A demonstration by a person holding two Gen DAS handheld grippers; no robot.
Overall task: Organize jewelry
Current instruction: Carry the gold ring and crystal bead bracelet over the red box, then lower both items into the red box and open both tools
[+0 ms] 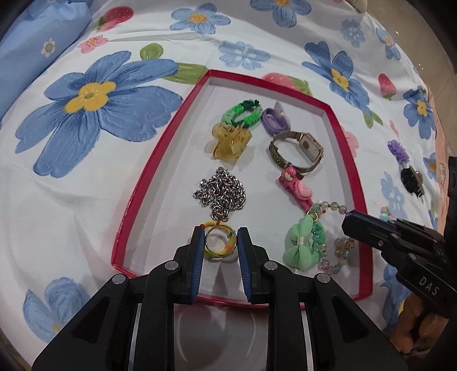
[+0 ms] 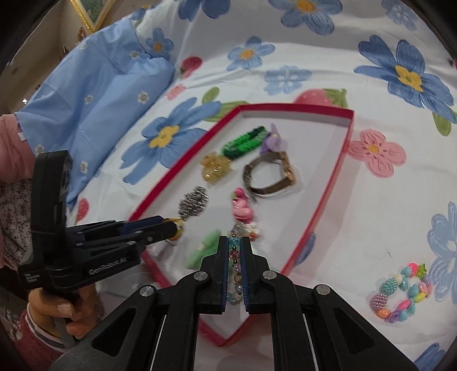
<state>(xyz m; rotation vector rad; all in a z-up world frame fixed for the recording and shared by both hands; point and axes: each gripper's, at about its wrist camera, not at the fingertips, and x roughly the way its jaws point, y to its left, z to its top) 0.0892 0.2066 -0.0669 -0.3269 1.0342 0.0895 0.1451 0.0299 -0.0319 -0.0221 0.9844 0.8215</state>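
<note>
Floral bedsheet (image 1: 100, 171) under the red tray (image 1: 362, 199) — my left gripper (image 1: 220, 242) clasps the yellow ring (image 1: 220, 241), right gripper (image 2: 234, 251) pinches the beaded bracelet (image 2: 235, 251) — next, I release both inside.

A home bedroom: flowered bedsheet (image 1: 85, 199), blue pillow (image 2: 94, 94), gilt picture frame (image 2: 85, 14).

**Flowered bedsheet under soft indoor light**

Spread across both views: a white sheet (image 1: 85, 217) printed with big blue flowers, pink blossoms, strawberries and green leaves, lightly creased. At the far left, a pale blue pillow (image 2: 94, 94) dotted with small white flowers, resting on the sheet. Beyond it, in the upper left corner of the right wrist view, part of a gold picture frame (image 2: 85, 14) against a dim wall. Even, shadowless lighting throughout.
</note>
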